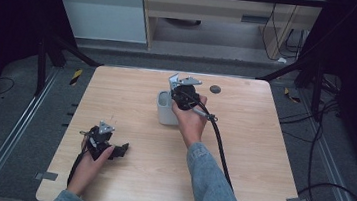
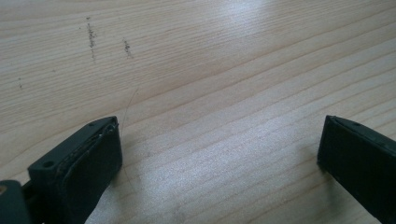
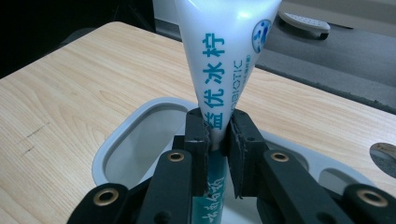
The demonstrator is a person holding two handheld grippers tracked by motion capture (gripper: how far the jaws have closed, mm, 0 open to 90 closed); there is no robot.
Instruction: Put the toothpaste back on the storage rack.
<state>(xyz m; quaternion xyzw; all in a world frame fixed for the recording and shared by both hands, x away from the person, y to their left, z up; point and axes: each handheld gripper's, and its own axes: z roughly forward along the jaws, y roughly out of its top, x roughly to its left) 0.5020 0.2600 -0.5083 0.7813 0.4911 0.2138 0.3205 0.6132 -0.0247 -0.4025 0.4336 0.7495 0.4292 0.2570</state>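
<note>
A white tube with teal lettering stands upright, cap end down, inside a pale grey holder that has separate compartments. My right gripper is shut on the tube's narrow lower part, just above the holder's opening. From above, the right gripper hangs over the grey holder near the middle of the wooden table. My left gripper lies low at the table's front left. Its jaws stand wide apart in the left gripper view, with bare wood between them.
A dark round mark sits on the table behind the holder, to its right. The right gripper's black cable trails toward the front edge. Black frame legs stand off both far corners, and loose cables lie on the floor at the right.
</note>
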